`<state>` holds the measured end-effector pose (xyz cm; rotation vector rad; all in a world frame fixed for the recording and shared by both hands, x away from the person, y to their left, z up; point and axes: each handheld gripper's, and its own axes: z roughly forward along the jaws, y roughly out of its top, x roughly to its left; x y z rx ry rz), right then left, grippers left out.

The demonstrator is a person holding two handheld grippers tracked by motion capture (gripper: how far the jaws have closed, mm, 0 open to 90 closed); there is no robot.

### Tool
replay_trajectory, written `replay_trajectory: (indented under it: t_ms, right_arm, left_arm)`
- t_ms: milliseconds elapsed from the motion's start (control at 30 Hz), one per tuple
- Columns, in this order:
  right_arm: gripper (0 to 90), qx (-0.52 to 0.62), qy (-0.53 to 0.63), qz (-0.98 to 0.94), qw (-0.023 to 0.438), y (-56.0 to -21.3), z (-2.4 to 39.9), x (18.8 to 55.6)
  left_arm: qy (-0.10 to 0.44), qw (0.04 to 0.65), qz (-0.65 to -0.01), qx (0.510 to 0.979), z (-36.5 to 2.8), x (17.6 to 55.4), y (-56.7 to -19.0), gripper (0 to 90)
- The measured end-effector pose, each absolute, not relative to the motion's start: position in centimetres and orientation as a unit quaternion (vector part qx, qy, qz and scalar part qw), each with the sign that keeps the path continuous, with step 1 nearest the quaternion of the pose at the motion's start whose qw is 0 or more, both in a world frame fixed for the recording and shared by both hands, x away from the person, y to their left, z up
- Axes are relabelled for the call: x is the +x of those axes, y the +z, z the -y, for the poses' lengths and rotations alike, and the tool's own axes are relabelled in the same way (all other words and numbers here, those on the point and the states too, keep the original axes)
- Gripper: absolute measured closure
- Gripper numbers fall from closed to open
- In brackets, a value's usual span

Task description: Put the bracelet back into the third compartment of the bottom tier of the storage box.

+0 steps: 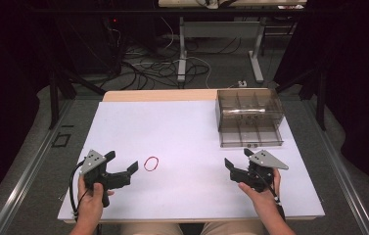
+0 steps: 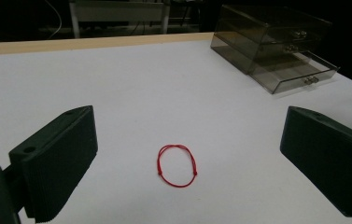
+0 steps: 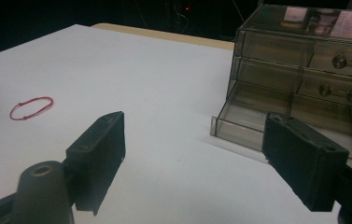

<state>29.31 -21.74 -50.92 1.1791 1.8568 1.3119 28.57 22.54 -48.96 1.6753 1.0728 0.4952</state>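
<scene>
At the bottom of the high view, two hands hold the tools low over the white table [image 1: 182,132], and both tools are released, with nothing between the jaws. The left gripper [image 1: 122,164] stands at the lower left with its jaws spread wide, and they point at the red string loop [image 1: 152,163], which lies flat on the table just beside the jaw tips, a little left of the middle. In the left gripper view the red string loop [image 2: 177,165] sits in the lower middle, between the two black jaws but apart from both; it is a thin cord, oval in shape, with two small knots. The right gripper [image 1: 239,159] at the lower right is also open and turns toward the clear drawer box [image 1: 249,116] at the upper right. The box is of smoky transparent plastic, hard and glossy, with small round knobs, and its lowest drawer [image 3: 239,128] is pulled out and looks empty. I judge that the work is only at its start: the loop is not yet grasped, the drawer already stands open, and picking up, carrying and putting in are all left. The table surface is matt and smooth, with a wooden edge [image 1: 157,95] at the far side.
</scene>
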Motion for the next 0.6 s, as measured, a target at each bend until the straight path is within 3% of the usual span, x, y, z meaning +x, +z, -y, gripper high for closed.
replay_trajectory:
  t_ms: [267,600]
  right_arm:
    - [23.9,0.419,0.482,-0.713,0.290,-50.6,20.7,29.2]
    - [24.3,0.402,0.498,-0.724,0.258,-50.5,19.9,29.9]
  left_arm:
    - [0.190,0.520,-0.452,0.699,-22.7,28.9,-49.0,4.0]
    - [0.190,0.530,-0.457,0.689,-23.2,28.9,-48.9,1.8]
